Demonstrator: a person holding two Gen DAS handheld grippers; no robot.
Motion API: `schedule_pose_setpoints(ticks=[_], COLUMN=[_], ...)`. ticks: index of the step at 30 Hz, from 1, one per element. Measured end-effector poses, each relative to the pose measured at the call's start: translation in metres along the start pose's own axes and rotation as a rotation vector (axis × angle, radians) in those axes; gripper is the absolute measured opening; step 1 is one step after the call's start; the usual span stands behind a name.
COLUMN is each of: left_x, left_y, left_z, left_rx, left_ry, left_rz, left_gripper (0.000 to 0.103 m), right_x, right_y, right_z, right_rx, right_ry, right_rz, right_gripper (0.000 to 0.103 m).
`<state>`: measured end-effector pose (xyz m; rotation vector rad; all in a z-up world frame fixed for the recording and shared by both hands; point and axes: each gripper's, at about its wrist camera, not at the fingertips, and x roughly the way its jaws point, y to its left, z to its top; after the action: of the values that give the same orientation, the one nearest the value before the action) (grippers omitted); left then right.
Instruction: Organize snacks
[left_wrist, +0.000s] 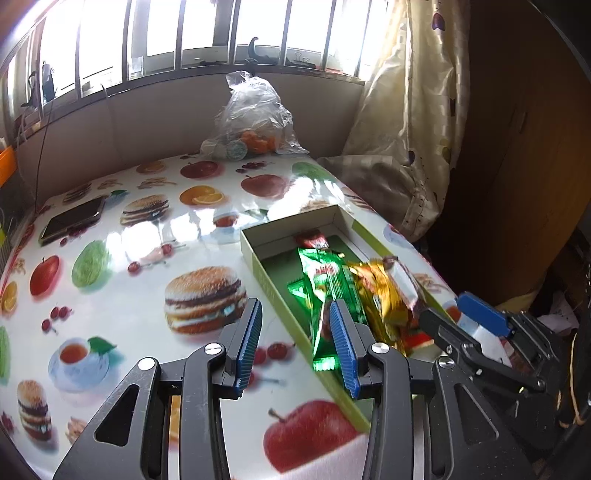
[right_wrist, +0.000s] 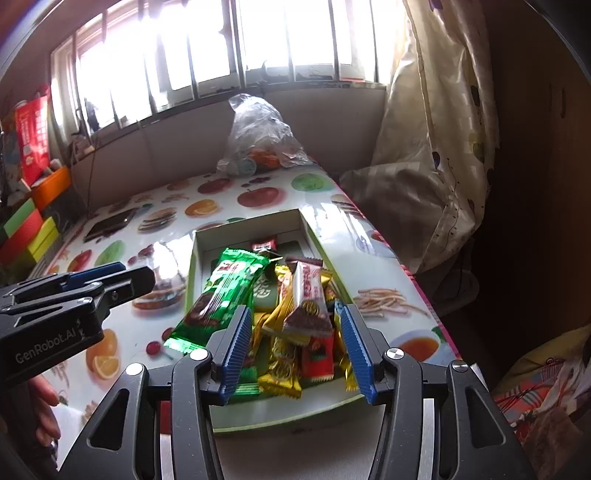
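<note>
An open green-and-white box (left_wrist: 258, 275) (right_wrist: 194, 258) lies on the table's right side, full of wrapped snacks. A long green wrapper (right_wrist: 221, 291) (left_wrist: 325, 291) rests on its left wall. A white-and-brown wafer bar (right_wrist: 308, 299) (left_wrist: 400, 282) lies on top of gold (right_wrist: 280, 373) and red (right_wrist: 317, 360) packets. My right gripper (right_wrist: 293, 345) is open and empty, its fingers straddling the pile at the box's near end. My left gripper (left_wrist: 297, 341) is open and empty over the box's left wall. It also shows in the right wrist view (right_wrist: 122, 280).
The table (left_wrist: 129, 236) has a fruit-and-burger printed cloth. A phone (left_wrist: 72, 219) lies at its far left. A clear plastic bag (left_wrist: 255, 118) with oranges stands at the far edge under the window. A curtain (left_wrist: 406, 129) hangs right. Colored boxes (right_wrist: 26, 229) stand left.
</note>
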<state>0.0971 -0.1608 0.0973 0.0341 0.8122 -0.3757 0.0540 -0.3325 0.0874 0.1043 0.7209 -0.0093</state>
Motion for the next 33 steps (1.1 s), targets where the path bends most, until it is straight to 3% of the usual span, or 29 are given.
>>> schedule_pose_setpoints(ticks=[8, 17, 26, 33], left_x=[-0.014, -0.006, 0.012, 0.017], left_y=[-0.003, -0.006, -0.014, -0.011], left_z=[-0.033, -0.070, -0.096, -0.099], left_rx=[0.026, 0.056, 0.096, 0.087], left_ry=[0.005, 0.072, 0.155, 0.168], left_rz=[0.037, 0.039, 0.041, 0.045], left_gripper=[0.040, 0.040, 0.040, 0.040], right_x=[-0.021, -0.031, -0.015, -0.003], right_y=[0.003, 0.009, 0.006, 0.009], right_z=[-0.019, -0.048, -0.077, -0.087], right_rx=[0.002, -0.014, 0.011, -0.009], right_ry=[0.004, 0.048, 0.138, 0.171], right_rz=[-0.008, -0.047, -0.078, -0.103], right_gripper=[0.050, 0.050, 0.050, 0.051])
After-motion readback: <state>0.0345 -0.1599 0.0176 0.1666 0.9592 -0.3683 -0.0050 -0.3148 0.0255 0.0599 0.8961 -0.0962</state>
